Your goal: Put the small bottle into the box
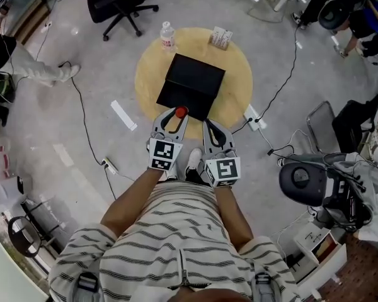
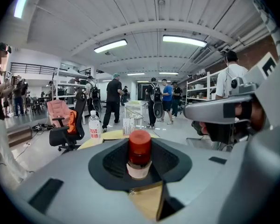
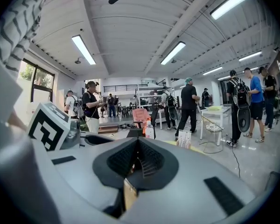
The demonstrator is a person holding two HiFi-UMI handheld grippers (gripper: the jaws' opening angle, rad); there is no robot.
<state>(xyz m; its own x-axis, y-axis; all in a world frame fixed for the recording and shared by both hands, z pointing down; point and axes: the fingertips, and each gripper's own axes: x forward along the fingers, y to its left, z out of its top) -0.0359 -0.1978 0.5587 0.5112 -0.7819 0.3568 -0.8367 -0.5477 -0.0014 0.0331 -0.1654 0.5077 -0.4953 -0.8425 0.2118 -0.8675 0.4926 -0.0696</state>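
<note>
One small bottle [image 2: 139, 170] upright, red cap [image 2: 140, 146] upward, gripped by left tongs [image 2: 140, 164]; right tongs [image 3: 138, 158] clenched.

Your left gripper [image 1: 176, 117] hides the bottle [image 2: 139, 149] below its red cap; the near corner of the box [image 1: 192, 83] sits behind it.

One small bottle [image 1: 180, 112], one box [image 1: 192, 85], one water bottle [image 1: 168, 36]

Room lies open over the black box [image 1: 192, 83]; water bottle [image 1: 167, 36] and small carton [image 1: 220, 38] stand well beyond.
</note>
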